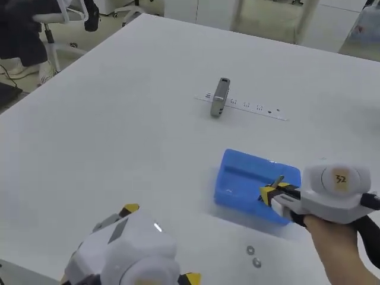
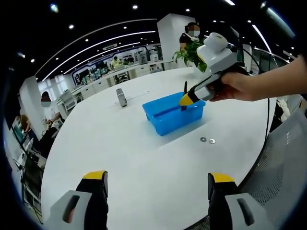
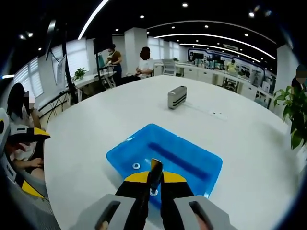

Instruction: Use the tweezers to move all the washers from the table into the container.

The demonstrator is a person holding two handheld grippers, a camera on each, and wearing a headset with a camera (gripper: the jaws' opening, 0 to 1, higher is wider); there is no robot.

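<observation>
The blue container (image 1: 237, 178) stands on the white table (image 1: 119, 136). My right gripper (image 1: 272, 193) hovers over its right end, shut on dark tweezers (image 1: 279, 180) whose tips point down into it. In the right gripper view the tweezers (image 3: 155, 168) stick out between the shut jaws of my right gripper (image 3: 153, 181), and a washer (image 3: 136, 166) lies on the floor of the container (image 3: 192, 163). Two washers (image 1: 250, 250) (image 1: 256, 262) lie on the table in front of the container. My left gripper (image 1: 160, 243) (image 2: 158, 179) is open and holds nothing, low at the near left.
A small grey device (image 1: 219, 97) stands on its edge beside a flat white power strip (image 1: 255, 107) at the far middle of the table. Office chairs (image 1: 53, 29) stand beyond the far left edge. People sit at distant desks (image 3: 139, 64).
</observation>
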